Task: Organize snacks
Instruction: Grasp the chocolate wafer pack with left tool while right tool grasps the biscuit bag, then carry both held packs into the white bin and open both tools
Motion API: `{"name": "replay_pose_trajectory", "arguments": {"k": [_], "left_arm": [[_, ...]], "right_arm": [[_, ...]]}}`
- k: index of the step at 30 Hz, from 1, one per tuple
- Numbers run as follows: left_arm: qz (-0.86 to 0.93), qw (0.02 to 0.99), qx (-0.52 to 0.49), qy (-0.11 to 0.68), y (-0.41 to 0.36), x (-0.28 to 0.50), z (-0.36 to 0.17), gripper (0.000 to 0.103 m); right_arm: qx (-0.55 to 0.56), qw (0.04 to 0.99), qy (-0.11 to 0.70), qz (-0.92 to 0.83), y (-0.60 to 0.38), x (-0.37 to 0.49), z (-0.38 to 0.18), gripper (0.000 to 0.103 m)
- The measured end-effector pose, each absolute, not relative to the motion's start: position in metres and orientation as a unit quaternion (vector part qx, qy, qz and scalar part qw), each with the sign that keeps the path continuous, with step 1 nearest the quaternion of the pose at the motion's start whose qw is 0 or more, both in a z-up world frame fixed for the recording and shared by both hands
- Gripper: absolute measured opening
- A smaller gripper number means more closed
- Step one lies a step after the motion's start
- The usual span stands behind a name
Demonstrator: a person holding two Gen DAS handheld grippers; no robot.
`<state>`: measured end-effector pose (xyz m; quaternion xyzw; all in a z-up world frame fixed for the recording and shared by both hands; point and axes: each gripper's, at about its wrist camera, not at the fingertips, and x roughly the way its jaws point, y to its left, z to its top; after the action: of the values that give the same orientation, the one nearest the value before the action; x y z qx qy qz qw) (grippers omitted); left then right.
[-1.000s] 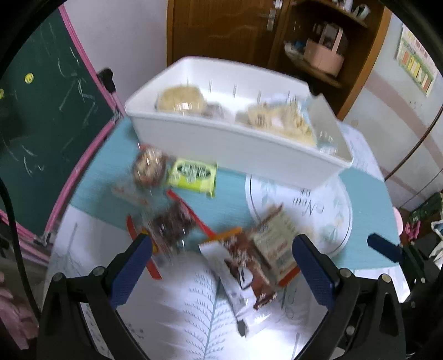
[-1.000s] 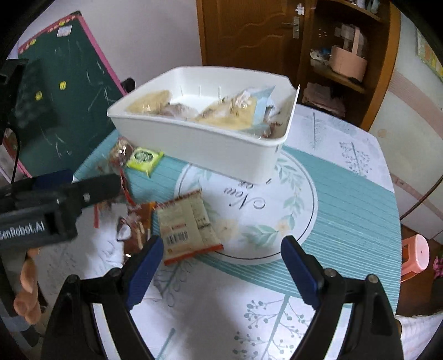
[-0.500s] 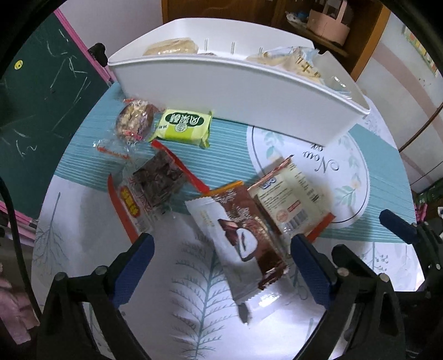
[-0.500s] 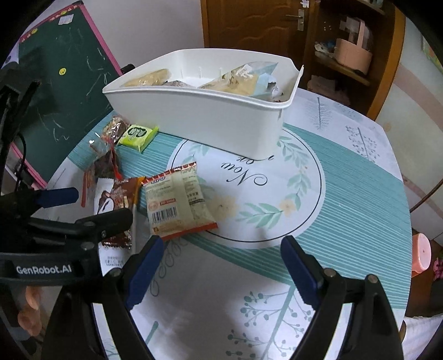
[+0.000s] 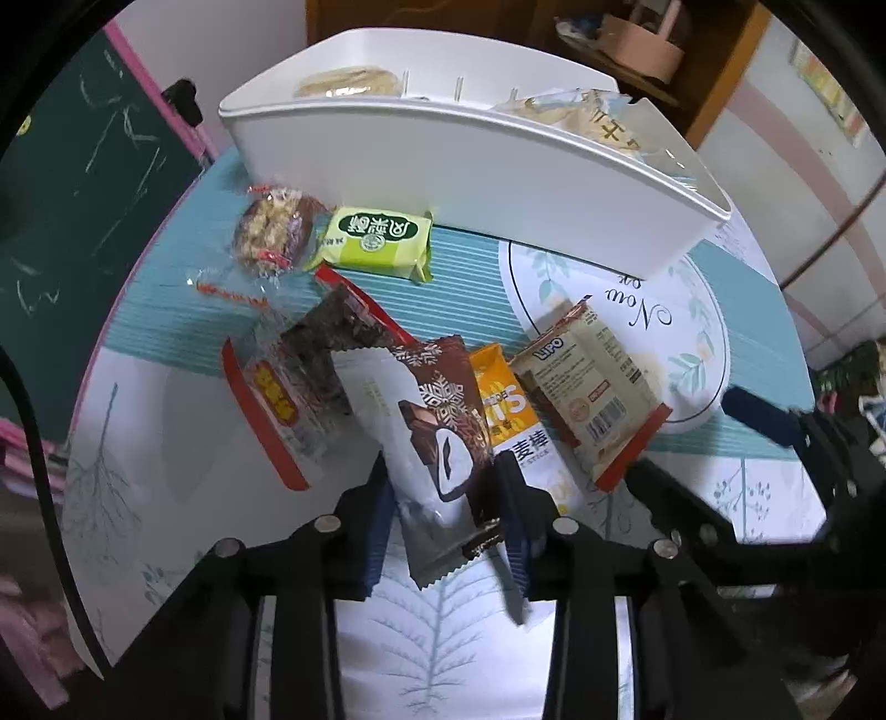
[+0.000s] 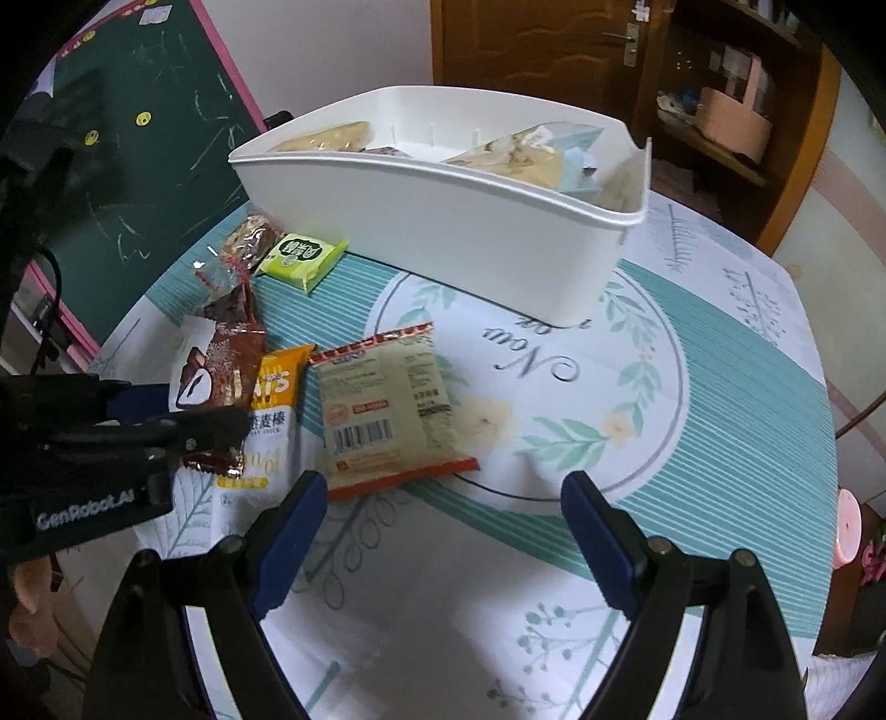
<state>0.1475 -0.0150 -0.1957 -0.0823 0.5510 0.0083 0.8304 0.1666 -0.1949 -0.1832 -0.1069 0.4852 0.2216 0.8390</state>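
Left gripper [image 5: 443, 515] jaws pinched on chocolate snack packet [image 5: 426, 421], lying on surface before white bin [image 5: 470, 183] | right gripper [image 6: 437, 531] jaws wide, empty, near Lipo packet [image 6: 387, 410] | I'd lift straight to avoid dragging oat stick [image 5: 509, 415] underneath.

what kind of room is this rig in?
Probably a room in a home, maybe a dining or kids' area: a chalkboard with scribbles, a wooden door beside cluttered shelves, and a round table with a patterned cloth.
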Motion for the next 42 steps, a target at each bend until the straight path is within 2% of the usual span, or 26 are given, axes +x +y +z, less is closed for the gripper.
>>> {"name": "replay_pose_trajectory", "arguments": {"k": [15, 16, 20, 22, 42], "left_arm": [[-0.009, 0.84, -0.098, 0.534, 0.01, 0.145, -0.196, 0.028], [-0.012, 0.841, -0.099, 0.532, 0.011, 0.144, -0.195, 0.028], [-0.017, 0.846, -0.1, 0.524, 0.012, 0.143, -0.19, 0.027], [-0.021, 0.847, -0.103, 0.52, 0.013, 0.143, -0.187, 0.027], [-0.045, 0.879, -0.072, 0.469, 0.007, 0.125, -0.143, 0.027]], "right_arm": [[-0.121, 0.819, 0.518, 0.217, -0.162, 0.195, -0.208, 0.085], [-0.128, 0.821, 0.514, 0.216, -0.16, 0.194, -0.208, 0.082], [-0.122, 0.822, 0.513, 0.213, -0.155, 0.193, -0.204, 0.055], [-0.113, 0.823, 0.515, 0.211, -0.156, 0.194, -0.202, 0.049], [-0.021, 0.86, 0.462, 0.216, -0.184, 0.166, -0.141, 0.048]]}}
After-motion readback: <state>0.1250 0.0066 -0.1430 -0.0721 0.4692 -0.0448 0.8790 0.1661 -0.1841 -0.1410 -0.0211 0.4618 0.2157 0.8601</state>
